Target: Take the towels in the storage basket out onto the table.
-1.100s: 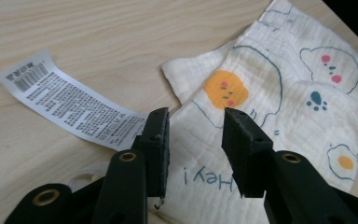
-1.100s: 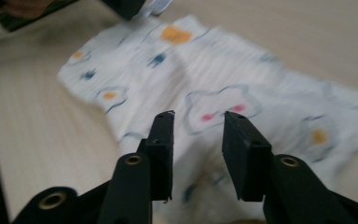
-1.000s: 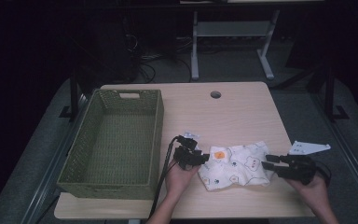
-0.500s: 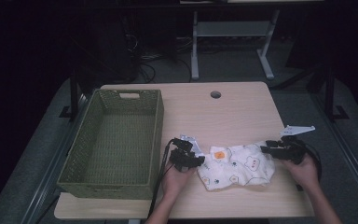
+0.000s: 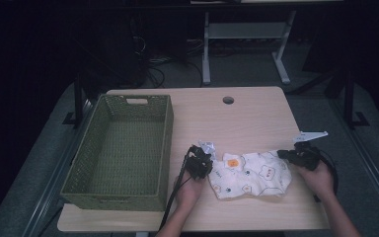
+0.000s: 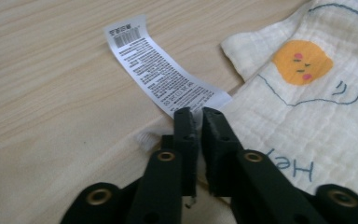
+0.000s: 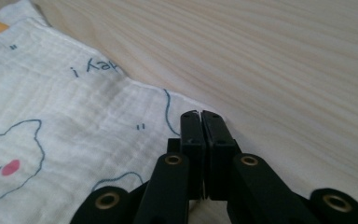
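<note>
In the high view we see the white printed cloth (image 5: pixel 250 174) lying crumpled in the lower middle of the frame, on the wooden table (image 5: pixel 256 116), right of the green woven basket (image 5: pixel 121 148). Our left gripper (image 5: pixel 208 165) sits at the cloth's left edge; in the left gripper view its jaws have just been closing and now pinch the cloth corner beside the care label (image 6: pixel 161 70). Our right gripper (image 5: pixel 282 154) meets the cloth's right edge at mid-right of the frame; its jaws have just been closing too, nipping the hem.
</note>
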`<state>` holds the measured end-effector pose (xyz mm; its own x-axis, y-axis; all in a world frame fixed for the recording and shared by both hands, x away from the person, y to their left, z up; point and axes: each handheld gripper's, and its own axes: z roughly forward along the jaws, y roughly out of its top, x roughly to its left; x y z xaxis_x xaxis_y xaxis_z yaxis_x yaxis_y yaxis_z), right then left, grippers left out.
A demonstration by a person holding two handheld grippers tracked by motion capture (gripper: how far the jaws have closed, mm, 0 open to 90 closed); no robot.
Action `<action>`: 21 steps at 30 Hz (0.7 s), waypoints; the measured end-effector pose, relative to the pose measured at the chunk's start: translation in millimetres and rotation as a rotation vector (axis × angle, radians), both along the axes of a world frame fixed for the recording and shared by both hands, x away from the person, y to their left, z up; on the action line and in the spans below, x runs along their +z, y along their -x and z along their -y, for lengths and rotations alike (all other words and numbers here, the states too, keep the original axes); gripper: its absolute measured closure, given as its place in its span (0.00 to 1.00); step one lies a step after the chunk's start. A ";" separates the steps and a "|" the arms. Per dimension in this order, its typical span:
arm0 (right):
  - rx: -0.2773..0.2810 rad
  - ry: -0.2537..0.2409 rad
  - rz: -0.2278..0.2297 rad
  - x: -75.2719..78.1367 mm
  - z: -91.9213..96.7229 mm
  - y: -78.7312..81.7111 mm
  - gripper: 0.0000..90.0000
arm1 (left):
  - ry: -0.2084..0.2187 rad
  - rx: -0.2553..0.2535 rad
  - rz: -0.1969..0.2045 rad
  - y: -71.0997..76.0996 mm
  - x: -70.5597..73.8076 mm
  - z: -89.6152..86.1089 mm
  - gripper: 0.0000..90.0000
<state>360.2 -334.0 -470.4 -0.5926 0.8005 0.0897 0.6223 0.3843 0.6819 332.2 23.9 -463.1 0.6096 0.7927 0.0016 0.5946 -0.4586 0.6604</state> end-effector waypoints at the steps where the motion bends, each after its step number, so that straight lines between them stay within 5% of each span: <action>1: 0.005 -0.004 -0.006 0.2 0.9 -0.4 0.98 | 0.007 -0.002 -0.004 -1.3 0.0 0.0 0.97; 9: 0.028 -0.055 0.005 10.2 10.0 5.2 0.99 | 0.166 0.037 -0.067 -20.3 7.7 -13.5 0.99; 21: 0.021 -0.110 0.037 35.4 22.6 -16.9 0.99 | 0.332 0.092 -0.025 -62.8 46.5 -15.7 0.99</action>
